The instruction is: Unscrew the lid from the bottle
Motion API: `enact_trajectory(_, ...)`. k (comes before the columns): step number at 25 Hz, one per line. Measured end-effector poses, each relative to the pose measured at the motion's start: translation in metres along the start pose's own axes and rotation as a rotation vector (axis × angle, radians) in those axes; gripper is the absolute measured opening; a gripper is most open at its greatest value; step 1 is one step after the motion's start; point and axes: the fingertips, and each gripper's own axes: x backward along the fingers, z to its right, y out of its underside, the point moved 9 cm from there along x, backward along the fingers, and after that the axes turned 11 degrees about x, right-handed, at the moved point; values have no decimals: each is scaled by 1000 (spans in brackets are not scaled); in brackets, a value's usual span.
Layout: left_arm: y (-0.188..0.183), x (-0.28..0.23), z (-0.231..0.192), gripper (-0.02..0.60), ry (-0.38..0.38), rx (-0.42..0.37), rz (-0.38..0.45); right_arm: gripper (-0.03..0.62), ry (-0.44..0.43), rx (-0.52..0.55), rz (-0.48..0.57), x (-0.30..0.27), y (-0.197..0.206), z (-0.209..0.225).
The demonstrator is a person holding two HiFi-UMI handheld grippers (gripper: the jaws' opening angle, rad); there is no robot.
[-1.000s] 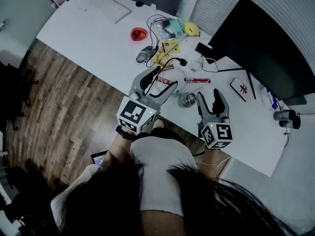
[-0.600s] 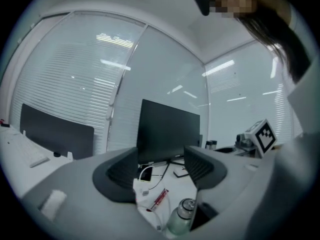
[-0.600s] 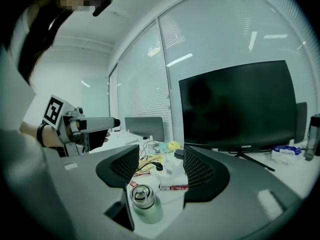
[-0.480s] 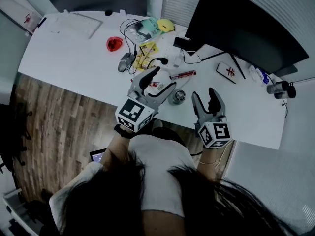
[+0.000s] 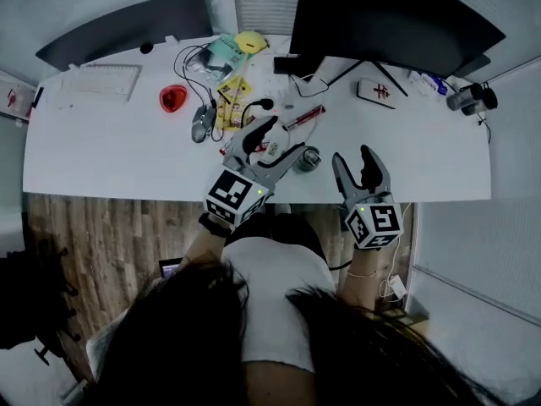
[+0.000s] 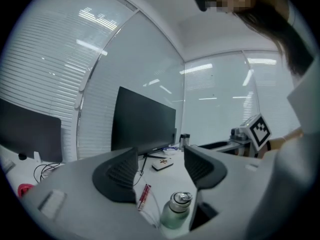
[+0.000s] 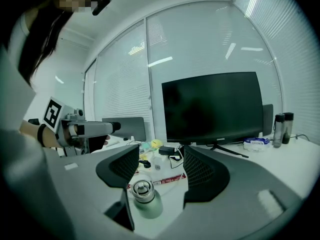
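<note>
At the far left of your white table point(image 5: 101, 155) lies a keyboard point(image 5: 101, 80), and next along come a small red object point(image 5: 173, 98) and a mouse point(image 5: 201, 127). Your left gripper point(image 5: 286, 135) reaches in over the near edge of the table. Its own view shows its jaws standing wide apart, with nothing clamped between the pads. The bottle point(image 5: 308, 158) stands upright on the table just beside that gripper's right fingertip, between your two grippers. In the left gripper view the bottle point(image 6: 176, 211) sits low in the gap, closer to the right jaw, and you cannot tell from any view whether it touches that jaw. Its metal lid point(image 7: 141, 188) is on the neck. A red pen point(image 5: 304, 118) lies on the table just behind the bottle. Your right gripper point(image 5: 352, 154) is held to the right of the bottle, near it but apart from it, and its jaws too are spread open and empty. In the right gripper view the bottle shows low, nearer the left jaw. A dark monitor point(image 5: 389, 15) stands at the back right.
</note>
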Motion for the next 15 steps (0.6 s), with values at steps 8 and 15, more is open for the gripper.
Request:
enact_trajectory(8, 4, 2, 3, 313, 46, -5, 7, 250, 24, 13, 25, 13, -7, -3)
enact_trajectory(15, 17, -5, 12, 325, 77, -18, -10, 250, -6, 4, 30, 14, 0, 1)
